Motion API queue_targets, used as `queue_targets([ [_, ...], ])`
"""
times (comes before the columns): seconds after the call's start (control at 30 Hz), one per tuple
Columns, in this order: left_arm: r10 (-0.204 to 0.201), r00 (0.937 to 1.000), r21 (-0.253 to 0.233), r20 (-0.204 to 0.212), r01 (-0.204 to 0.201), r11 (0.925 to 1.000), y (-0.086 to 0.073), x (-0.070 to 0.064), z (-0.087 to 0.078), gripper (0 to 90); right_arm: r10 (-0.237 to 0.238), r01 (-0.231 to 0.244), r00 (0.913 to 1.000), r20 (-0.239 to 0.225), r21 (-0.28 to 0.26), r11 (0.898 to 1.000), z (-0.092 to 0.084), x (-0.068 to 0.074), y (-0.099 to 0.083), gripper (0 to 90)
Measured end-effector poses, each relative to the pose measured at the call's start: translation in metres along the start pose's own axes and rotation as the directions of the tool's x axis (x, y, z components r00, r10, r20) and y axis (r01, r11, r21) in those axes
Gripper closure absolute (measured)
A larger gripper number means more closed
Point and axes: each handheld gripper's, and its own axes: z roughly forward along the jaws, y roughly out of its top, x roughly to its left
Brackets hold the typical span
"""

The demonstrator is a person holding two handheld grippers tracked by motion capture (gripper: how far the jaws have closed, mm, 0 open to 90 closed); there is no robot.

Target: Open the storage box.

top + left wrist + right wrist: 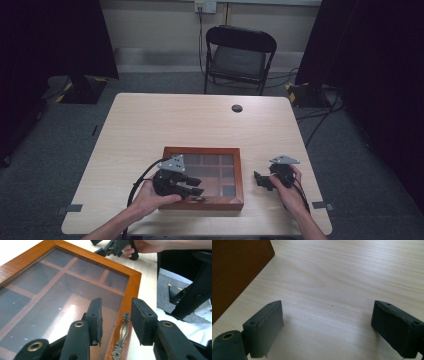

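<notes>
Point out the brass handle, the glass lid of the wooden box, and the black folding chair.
brass handle (121, 336): left gripper view, on its middle bar.
glass lid (37, 290): left gripper view, on the pane.
black folding chair (237, 61): high view, on its seat.

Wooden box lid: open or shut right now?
Shut. The glass lid lies flat on the wooden box; the left gripper straddles its brass handle.

Left gripper (192, 187) held in left hand (150, 196), jaws parted, angled rightward; right gripper (261, 180) gripped by right hand (290, 186), jaws spread wide
</notes>
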Motion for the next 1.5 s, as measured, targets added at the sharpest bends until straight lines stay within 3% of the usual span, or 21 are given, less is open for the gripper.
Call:
queue_targets([
  [0.17,0.018,0.9998,0.019,0.0,-0.018,0.9997,-0.003,-0.006,0.003,65.4,0.001,-0.001,1.0,0.001,0.001,1.0,0.0,0.0,0.0,10.1],
  [0.33,0.01,0.9999,0.037,0.01,-0.01,0.9992,-0.007,-0.006,0.008,69.6,0.001,-0.001,1.0,0.0,0.001,1.0,0.0,0.0,0.0,10.0],
  [0.4,0.016,0.9999,0.035,-0.004,-0.015,0.9993,-0.008,-0.006,0.008,72.0,0.0,0.0,1.0,0.0,0.0,1.0,0.0,0.0,0.0,10.1],
  [0.43,0.012,0.9998,0.047,0.018,-0.013,0.9988,-0.009,-0.005,0.009,74.2,0.001,-0.001,1.0,0.0,0.001,1.0,0.0,0.0,0.0,10.1],
  [0.53,0.016,0.9997,0.063,0.02,-0.018,0.9978,-0.01,-0.006,0.011,78.4,0.0,0.0,1.0,0.0,0.0,1.0,0.0,0.0,0.0,10.1],
  [0.67,0.008,0.9999,0.068,0.012,-0.009,0.9976,-0.013,-0.006,0.014,78.9,0.001,-0.001,1.0,0.0,0.001,1.0,0.0,0.0,0.0,10.1],
  [0.83,0.045,0.999,0.065,0.004,-0.045,0.9969,-0.013,-0.008,0.015,80.0,-0.001,0.001,1.0,-0.001,0.0,1.0,0.0,0.0,0.0,10.1],
  [0.97,0.063,0.9976,0.068,-0.029,-0.061,0.9959,-0.013,-0.012,0.016,80.2,-0.003,0.003,1.0,-0.001,0.0,1.0,0.0,0.0,0.0,10.1],
  [1.07,0.065,0.9976,0.07,-0.025,-0.063,0.9956,-0.013,-0.012,0.016,80.8,-0.002,0.002,1.0,-0.002,-0.001,1.0,0.0,0.0,0.0,10.0],
  [1.2,0.038,0.9993,0.074,-0.005,-0.038,0.9966,-0.011,-0.009,0.016,81.1,-0.001,0.001,1.0,-0.001,0.0,1.0,0.0,0.0,0.0,10.1],
  [1.27,0.005,0.9999,0.079,0.013,-0.006,0.9969,-0.011,-0.006,0.015,81.1,0.0,0.0,1.0,-0.001,0.0,1.0,0.0,0.0,0.0,10.0],
  [1.4,-0.043,0.9984,0.078,0.037,0.04,0.9961,-0.011,-0.001,0.015,81.3,0.0,0.0,1.0,-0.001,0.0,1.0,0.0,0.0,0.0,10.1],
  [1.5,-0.056,0.9975,0.086,0.042,0.052,0.9949,-0.01,0.0,0.015,81.4,-0.001,0.001,1.0,-0.001,0.0,1.0,0.0,0.0,0.0,10.1],
])
